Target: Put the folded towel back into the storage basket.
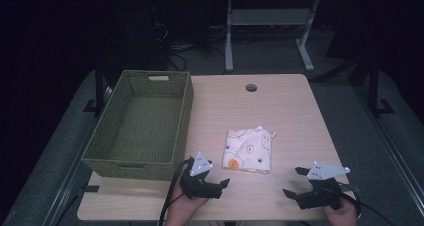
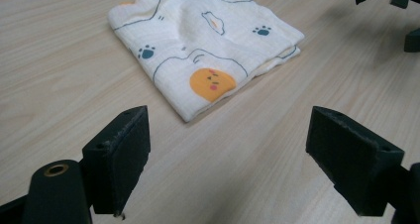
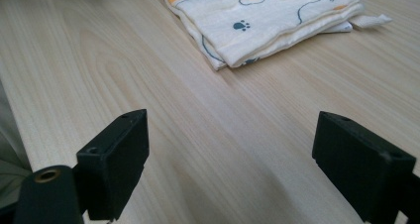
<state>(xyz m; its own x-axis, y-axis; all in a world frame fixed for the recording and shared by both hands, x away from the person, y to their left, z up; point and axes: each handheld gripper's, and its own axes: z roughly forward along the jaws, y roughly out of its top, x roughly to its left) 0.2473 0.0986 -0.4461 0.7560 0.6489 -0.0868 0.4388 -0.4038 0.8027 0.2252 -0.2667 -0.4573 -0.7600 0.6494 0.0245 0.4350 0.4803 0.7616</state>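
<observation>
2 grippers, the left gripper (image 1: 218, 184) and right gripper (image 1: 294, 181), gape wide with nothing between their jaws; the folded printed cloth (image 1: 249, 150) lies on the table (image 1: 280, 111) just ahead, between them, untouched.

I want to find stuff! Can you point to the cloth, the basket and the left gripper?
cloth (image 1: 249, 151), high view, middle of its folded top.
basket (image 1: 187, 93), high view, its right wall.
left gripper (image 1: 212, 175), high view, between its fingertips.
</observation>
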